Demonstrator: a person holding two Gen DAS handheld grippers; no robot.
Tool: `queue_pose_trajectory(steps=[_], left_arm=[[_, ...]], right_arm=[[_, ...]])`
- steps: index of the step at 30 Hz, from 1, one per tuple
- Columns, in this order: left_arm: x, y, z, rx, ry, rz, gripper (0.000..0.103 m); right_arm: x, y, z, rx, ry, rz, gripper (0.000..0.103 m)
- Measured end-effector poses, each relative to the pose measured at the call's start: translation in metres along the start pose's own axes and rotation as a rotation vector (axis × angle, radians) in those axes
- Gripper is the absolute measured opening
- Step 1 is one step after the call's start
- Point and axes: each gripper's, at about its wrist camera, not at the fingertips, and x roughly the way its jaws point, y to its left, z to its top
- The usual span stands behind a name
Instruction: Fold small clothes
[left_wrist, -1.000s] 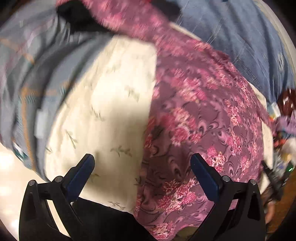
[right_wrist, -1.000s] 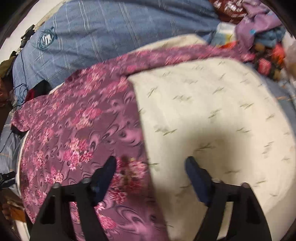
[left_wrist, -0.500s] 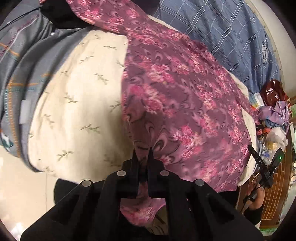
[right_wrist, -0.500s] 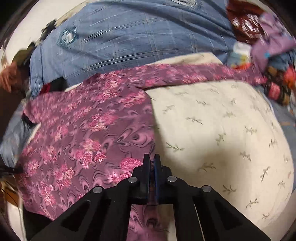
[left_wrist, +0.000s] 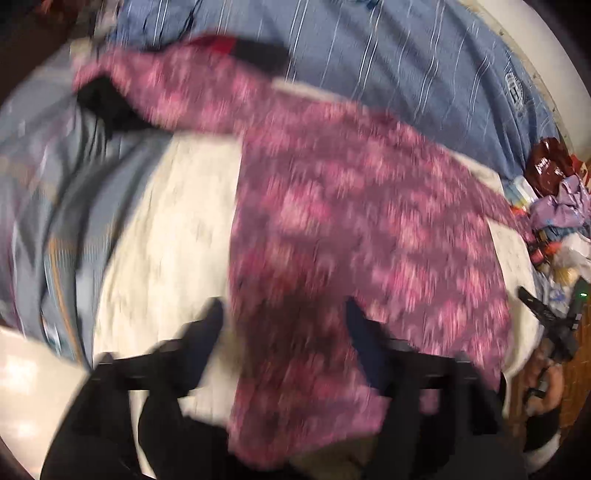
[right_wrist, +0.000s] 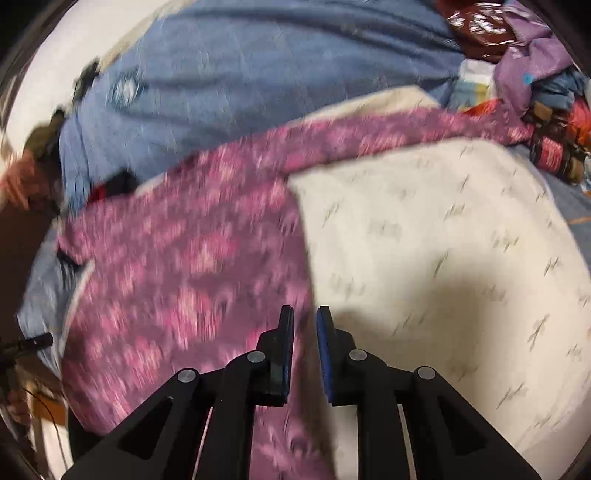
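A purple garment with pink flowers (left_wrist: 351, 229) lies spread on a cream leaf-print cloth (left_wrist: 177, 236). One sleeve reaches far left, the other far right. My left gripper (left_wrist: 284, 325) is open, its fingers either side of the garment's near left edge. In the right wrist view the garment (right_wrist: 177, 266) lies left of the cream cloth (right_wrist: 443, 258). My right gripper (right_wrist: 304, 347) has its jaws a narrow gap apart over the garment's near right edge. Both views are blurred by motion.
A blue striped blanket (left_wrist: 406, 62) lies behind the garment; it also shows in the right wrist view (right_wrist: 240, 74). Grey-blue fabric (left_wrist: 55, 206) lies at the left. A heap of colourful clothes and bags (right_wrist: 524, 74) sits at the far right.
Both grippers were open a second ago, shut on the garment's near hem half a second ago, and have now opened, the left wide, the right slightly. The garment has shifted.
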Motion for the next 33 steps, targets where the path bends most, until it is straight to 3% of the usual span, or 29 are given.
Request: queue_pose_trajectory(steps=[2,4,7,11,14,16,18,21,24,25,26,27,33], left_arm=[[0.012,-0.018,0.024,0.035,-0.016,-0.002,0.072],[0.031,-0.032,0.048,0.049,0.006,0.0,0.072],[0.067,-0.051,0.078,0.055,0.037,-0.023,0.072],[0.106,-0.066,0.103,0.08,0.029,0.045,0.072],[0.139,-0.069,0.113,0.061,0.067,0.038,0.072],[0.153,-0.07,0.112,0.051,0.072,0.047,0.075],[0.153,-0.078,0.111,0.092,0.024,0.07,0.08],[0.155,-0.084,0.112,0.12,0.012,0.053,0.08],[0.156,-0.081,0.122,0.095,0.001,0.0,0.08],[0.157,-0.08,0.126,0.078,-0.005,-0.011,0.08],[0.159,-0.077,0.131,0.062,-0.011,-0.02,0.08],[0.159,-0.074,0.134,0.043,-0.019,-0.032,0.08],[0.163,-0.053,0.143,-0.03,-0.044,-0.055,0.08]], right_arm=[[-0.001,-0.014,0.018,0.045,-0.031,-0.017,0.032],[0.003,-0.029,0.036,0.079,-0.052,-0.046,0.038],[0.013,-0.072,0.067,0.191,-0.099,-0.091,0.038],[0.026,-0.153,0.107,0.429,-0.17,-0.144,0.039],[0.041,-0.207,0.134,0.588,-0.21,-0.139,0.04],[0.053,-0.225,0.145,0.657,-0.219,-0.133,0.043],[0.067,-0.24,0.155,0.723,-0.22,-0.137,0.046],[0.091,-0.255,0.165,0.825,-0.219,-0.128,0.048],[0.102,-0.252,0.171,0.832,-0.272,-0.147,0.048],[0.105,-0.25,0.174,0.823,-0.276,-0.161,0.038],[0.106,-0.248,0.177,0.805,-0.278,-0.177,0.013],[0.105,-0.241,0.181,0.766,-0.288,-0.186,0.005],[0.08,-0.185,0.197,0.515,-0.329,-0.251,0.006]])
